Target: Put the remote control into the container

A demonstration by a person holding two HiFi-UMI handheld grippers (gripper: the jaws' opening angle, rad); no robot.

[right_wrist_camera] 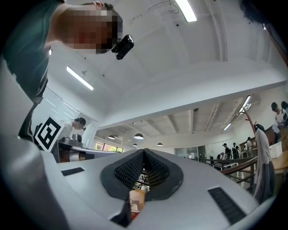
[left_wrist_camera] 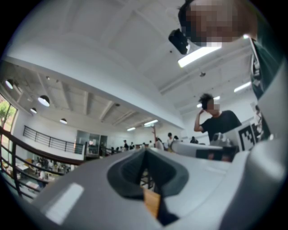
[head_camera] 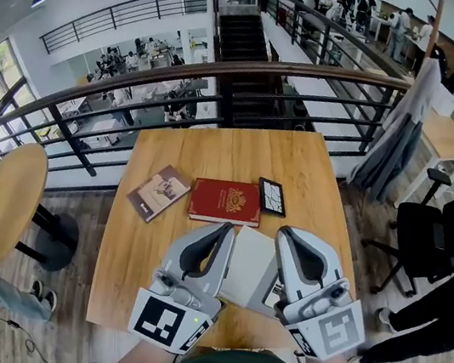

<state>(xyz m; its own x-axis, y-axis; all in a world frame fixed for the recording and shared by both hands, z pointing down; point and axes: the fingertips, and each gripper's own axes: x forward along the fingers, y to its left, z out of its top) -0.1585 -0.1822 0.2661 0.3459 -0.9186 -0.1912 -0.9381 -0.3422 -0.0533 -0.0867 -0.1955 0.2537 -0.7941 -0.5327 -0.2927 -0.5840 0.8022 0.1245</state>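
Container (head_camera: 246,261): white, shallow and rectangular. It lies flat at the near edge of the wooden table (head_camera: 327,202), right in front of me, with its long side running away from me.
Remote control: I can't pick it out for certain.

No legible writing

The red book (head_camera: 225,201) carries a gold emblem and the brown book (head_camera: 158,193) faint print, both too small to read.
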